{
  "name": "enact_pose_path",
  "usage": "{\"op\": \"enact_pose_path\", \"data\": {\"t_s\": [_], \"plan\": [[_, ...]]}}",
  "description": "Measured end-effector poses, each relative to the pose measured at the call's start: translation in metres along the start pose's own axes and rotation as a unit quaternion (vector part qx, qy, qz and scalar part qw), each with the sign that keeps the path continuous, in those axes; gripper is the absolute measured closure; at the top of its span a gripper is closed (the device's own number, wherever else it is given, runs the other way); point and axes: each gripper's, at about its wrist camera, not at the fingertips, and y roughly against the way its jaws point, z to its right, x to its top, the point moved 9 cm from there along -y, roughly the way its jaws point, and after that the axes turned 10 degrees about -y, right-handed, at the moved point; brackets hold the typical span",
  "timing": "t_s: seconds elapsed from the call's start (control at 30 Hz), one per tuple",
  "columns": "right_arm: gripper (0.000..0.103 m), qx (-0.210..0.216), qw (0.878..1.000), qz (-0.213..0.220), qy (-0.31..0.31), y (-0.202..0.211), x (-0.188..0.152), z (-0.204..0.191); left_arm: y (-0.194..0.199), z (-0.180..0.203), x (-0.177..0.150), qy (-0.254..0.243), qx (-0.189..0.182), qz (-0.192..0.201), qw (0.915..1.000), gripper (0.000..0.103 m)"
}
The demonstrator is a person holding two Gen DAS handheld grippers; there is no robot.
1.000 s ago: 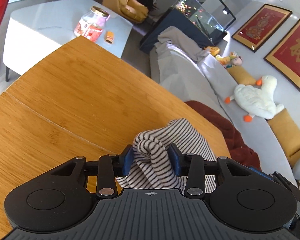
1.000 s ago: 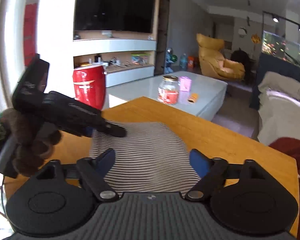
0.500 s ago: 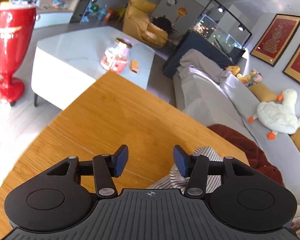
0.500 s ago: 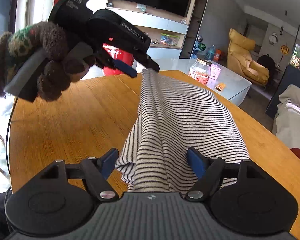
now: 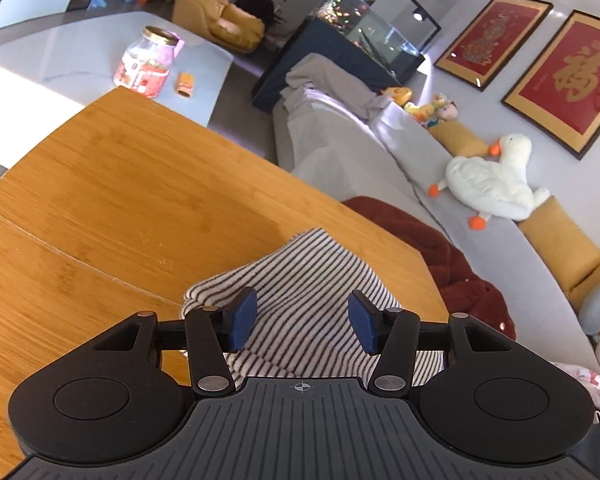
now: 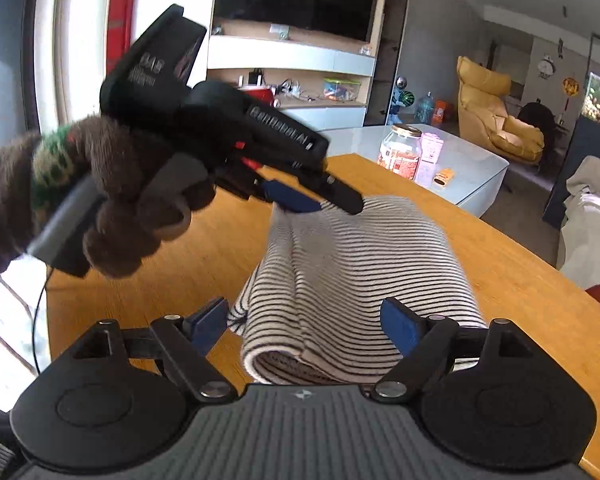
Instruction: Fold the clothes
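A black-and-white striped garment (image 6: 356,272) lies folded into a thick bundle on the wooden table (image 6: 520,272). My right gripper (image 6: 304,326) is open, its blue pads standing either side of the bundle's near end without pinching it. In the left wrist view my left gripper (image 5: 302,324) is open just above the striped garment (image 5: 312,276), with cloth showing between and below its pads. In the right wrist view a hand in a brown glove (image 6: 120,200) holds the left gripper (image 6: 324,204), whose tips sit at the garment's far left corner.
The table (image 5: 140,200) ends close to the garment's right side. A dark red blanket (image 5: 440,248) and a grey sofa (image 5: 340,152) with a white goose plush (image 5: 492,180) lie beyond. A jar (image 6: 400,152) stands on a white coffee table (image 5: 60,52) farther off.
My left gripper let go of the striped garment, lifted away, then came back open over it. The garment went from lying flat to a folded bundle. My right gripper stayed open.
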Motion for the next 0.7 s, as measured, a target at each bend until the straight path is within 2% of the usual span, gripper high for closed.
{"op": "enact_pose_path", "data": {"t_s": [0.07,0.13,0.17,0.23,0.27,0.33,0.53,0.7], "plan": [[0.017,0.008,0.999,0.015,-0.027,0.011,0.010,0.010,-0.001,-0.004,-0.001,0.006,-0.004,-0.001,1.0000,0.046],[0.017,-0.009,0.999,0.024,-0.043,0.011,0.013,0.024,-0.002,-0.009,-0.002,0.018,-0.011,0.002,0.9998,0.047],[0.017,-0.023,0.999,0.016,-0.042,0.007,0.009,0.026,-0.002,-0.011,-0.003,0.026,-0.017,0.005,0.9995,0.047],[0.010,-0.035,0.999,-0.010,-0.033,-0.007,-0.008,0.030,-0.002,-0.016,-0.005,0.042,-0.028,0.012,0.9986,0.048],[0.006,-0.033,0.999,-0.010,-0.032,-0.011,-0.013,0.030,-0.002,-0.018,-0.006,0.050,-0.031,0.015,0.9981,0.049],[0.004,-0.034,0.999,-0.003,-0.029,-0.011,-0.014,0.027,-0.002,-0.019,-0.006,0.060,-0.029,0.016,0.9977,0.049],[0.004,-0.032,0.999,-0.001,-0.038,-0.008,-0.016,0.028,-0.004,-0.005,-0.004,0.016,0.011,0.009,0.9998,0.048],[0.003,-0.020,0.998,0.006,-0.065,0.004,-0.007,0.027,-0.003,-0.002,-0.005,0.008,0.016,0.007,0.9998,0.048]]}}
